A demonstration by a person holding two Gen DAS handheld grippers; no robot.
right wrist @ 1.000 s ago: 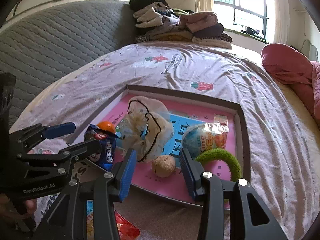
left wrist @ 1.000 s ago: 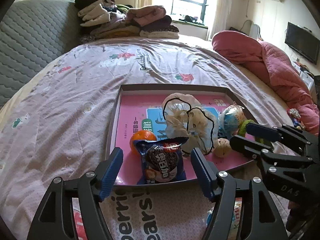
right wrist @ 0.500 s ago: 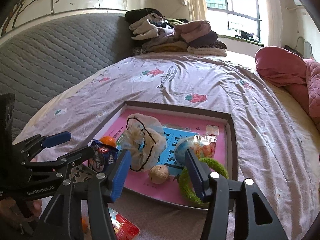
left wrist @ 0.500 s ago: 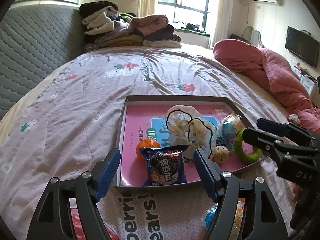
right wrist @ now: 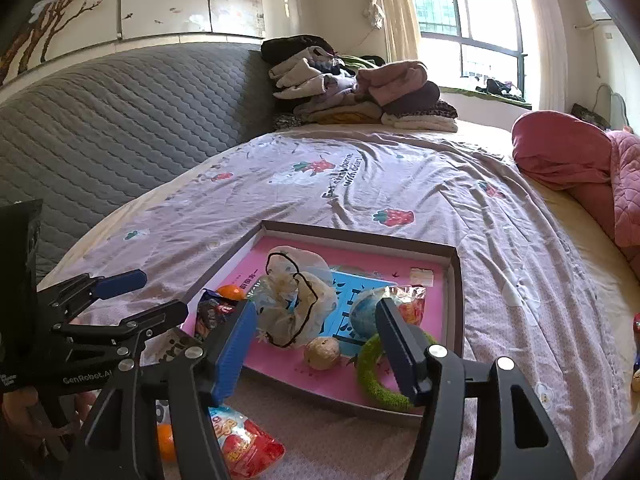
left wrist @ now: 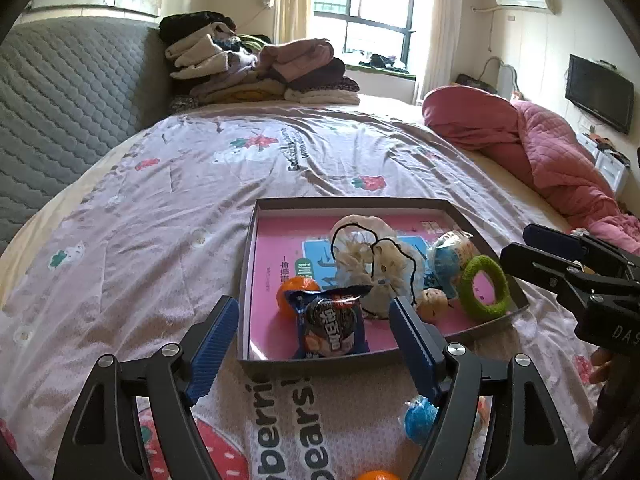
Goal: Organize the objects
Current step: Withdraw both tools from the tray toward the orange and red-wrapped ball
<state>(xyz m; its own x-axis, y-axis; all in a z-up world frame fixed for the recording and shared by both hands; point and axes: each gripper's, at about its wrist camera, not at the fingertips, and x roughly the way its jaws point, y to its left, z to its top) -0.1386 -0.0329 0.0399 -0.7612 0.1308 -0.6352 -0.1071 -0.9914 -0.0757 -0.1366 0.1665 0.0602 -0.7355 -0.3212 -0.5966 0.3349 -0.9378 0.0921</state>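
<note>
Both claws hanging over the tray on the bed, gaping wide, nothing in them

Left claw is sitting released; right claw has just been opening, empty. Tray is holding one snack pack at 6 o'clock and one green ring at 4. The bedsheet is reading "bears".

Daylight from window, blown out there. Bed evenly lit, soft shadows. Heavy fisheye curvature, dark vignette in the corners. Both views sharp, no motion blur.
</note>
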